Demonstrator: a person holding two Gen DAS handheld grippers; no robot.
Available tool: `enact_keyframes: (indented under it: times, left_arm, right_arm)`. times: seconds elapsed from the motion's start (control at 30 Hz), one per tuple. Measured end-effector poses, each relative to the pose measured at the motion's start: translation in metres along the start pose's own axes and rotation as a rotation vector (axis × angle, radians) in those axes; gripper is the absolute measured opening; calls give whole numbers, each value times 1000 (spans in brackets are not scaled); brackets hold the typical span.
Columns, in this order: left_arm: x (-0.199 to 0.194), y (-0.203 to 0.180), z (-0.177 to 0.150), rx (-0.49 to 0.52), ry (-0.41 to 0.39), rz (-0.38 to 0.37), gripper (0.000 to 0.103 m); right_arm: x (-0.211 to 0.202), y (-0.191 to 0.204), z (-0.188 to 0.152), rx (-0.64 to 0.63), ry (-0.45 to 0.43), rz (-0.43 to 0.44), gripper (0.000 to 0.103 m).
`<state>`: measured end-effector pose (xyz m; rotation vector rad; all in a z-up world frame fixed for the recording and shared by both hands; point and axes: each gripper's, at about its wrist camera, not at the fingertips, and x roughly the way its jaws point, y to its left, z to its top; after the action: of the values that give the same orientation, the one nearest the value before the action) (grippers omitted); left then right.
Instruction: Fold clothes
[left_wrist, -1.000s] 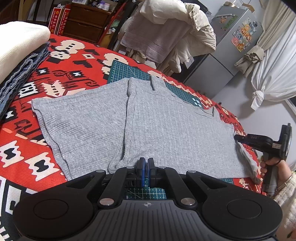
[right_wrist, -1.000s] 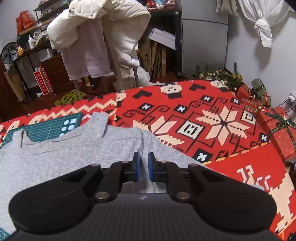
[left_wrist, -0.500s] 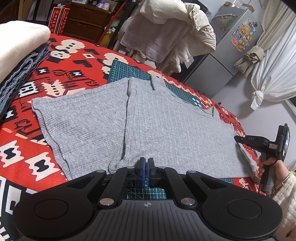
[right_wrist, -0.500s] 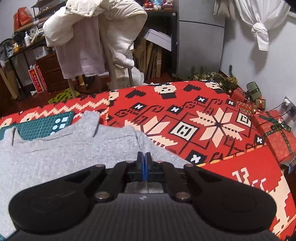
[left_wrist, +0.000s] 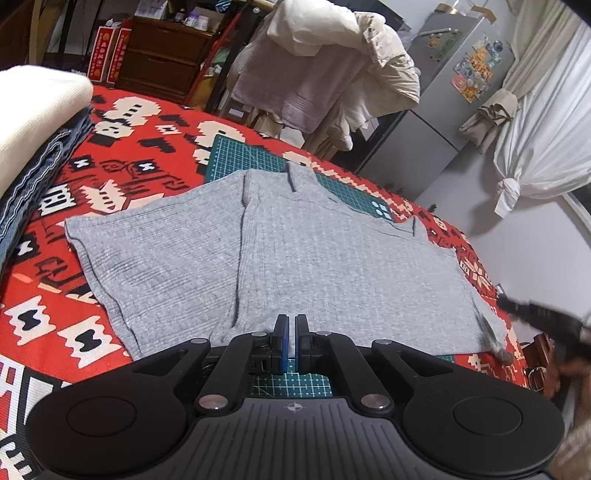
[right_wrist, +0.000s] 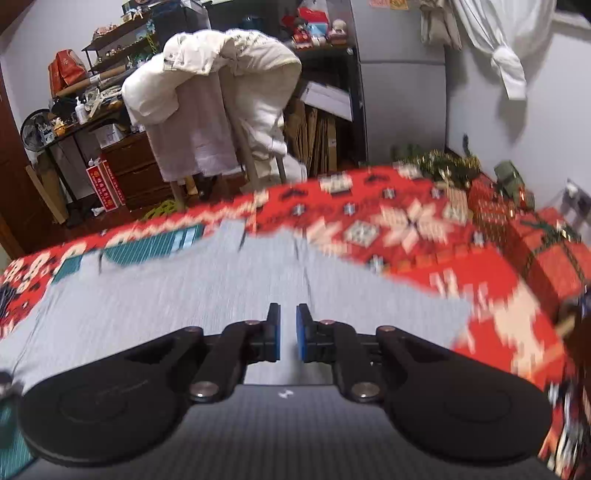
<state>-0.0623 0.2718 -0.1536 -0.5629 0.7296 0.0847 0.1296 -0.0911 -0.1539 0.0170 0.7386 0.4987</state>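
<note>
Left wrist: left gripper (left_wrist: 290, 338) slightly parted, empty, right gripper (right_wrist: 287, 332) likewise, grey top (left_wrist: 295, 254) flat.

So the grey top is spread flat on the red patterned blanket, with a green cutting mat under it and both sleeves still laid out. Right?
Not quite. In the left wrist view one side of the grey top is already folded in over the body. The red patterned blanket and green cutting mat are as you say.

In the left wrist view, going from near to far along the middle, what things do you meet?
Left tongs → grey top → green cutting mat → red patterned blanket → clothes draped on a rack.
</note>
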Motion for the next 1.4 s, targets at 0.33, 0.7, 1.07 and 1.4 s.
enact_keyframes:
  times: [0.33,0.7,1.07,1.4]
  left_arm:
    - [5,4,1,22,11,48,1]
    - [26,-38,-8,141,12,-14,1]
    - [27,-34,-17,197,-12,78,1]
    - [7,9,-11,45,-27,69,2]
  right_arm:
    - [-12,-15,-50,41,30,-54,11]
    - [-8,89,-57,-141,-7,94,11]
    - [11,203,-87,-327,30,227,11]
    - [23,247,-96,-350,67,301,11]
